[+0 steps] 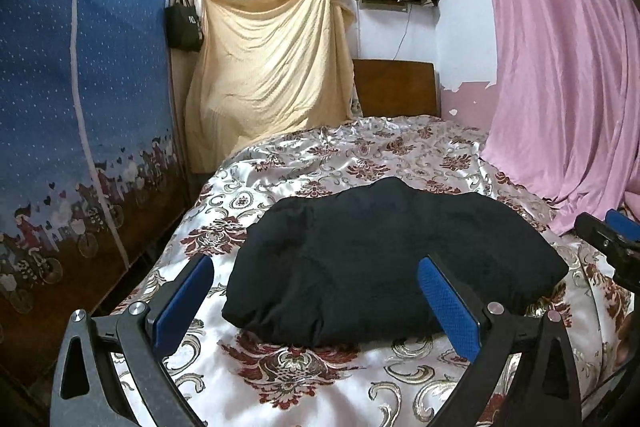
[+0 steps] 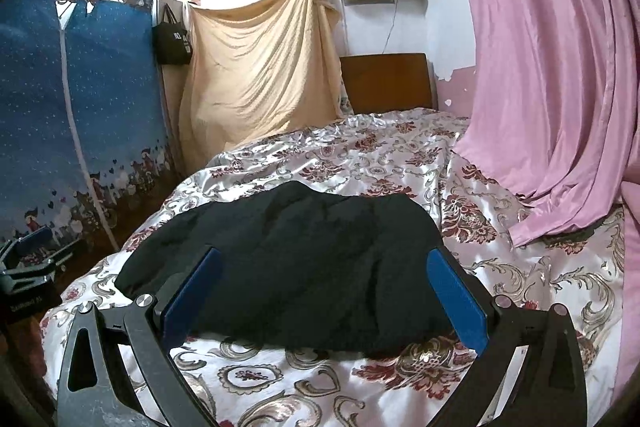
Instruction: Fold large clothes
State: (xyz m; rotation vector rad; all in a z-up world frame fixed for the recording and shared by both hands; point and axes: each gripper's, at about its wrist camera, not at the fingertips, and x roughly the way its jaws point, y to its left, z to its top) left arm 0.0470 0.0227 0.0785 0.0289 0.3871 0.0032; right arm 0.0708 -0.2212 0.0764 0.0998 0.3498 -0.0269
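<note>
Right now we hold both tools above the near edge of the bed: the left gripper [image 1: 316, 291] and the right gripper [image 2: 324, 283] each have their blue pads spread wide apart, with nothing between them. The black garment [image 1: 384, 263] lies in a thick bundle on the floral bedspread [image 1: 280, 383], across the middle of the bed and just ahead of our fingers, apparently already folded at least once. The risks we see come mostly from the surfaces. That bedspread looks satiny, so a pinch taken too low could catch it along with the garment, or the whole bundle could slide when we tug one side. Grabbing only the top layer would pull the fold open, and uneven pulls from our two sides would skew it. The pink curtain [image 2: 560, 107] drapes onto the bed close by on the right and could get swept in. What we cannot make out is plenty: the dark cloth hides its own seams, sleeves and layer edges, so the kind of garment stays unclear, and its far side drops out of sight.
</note>
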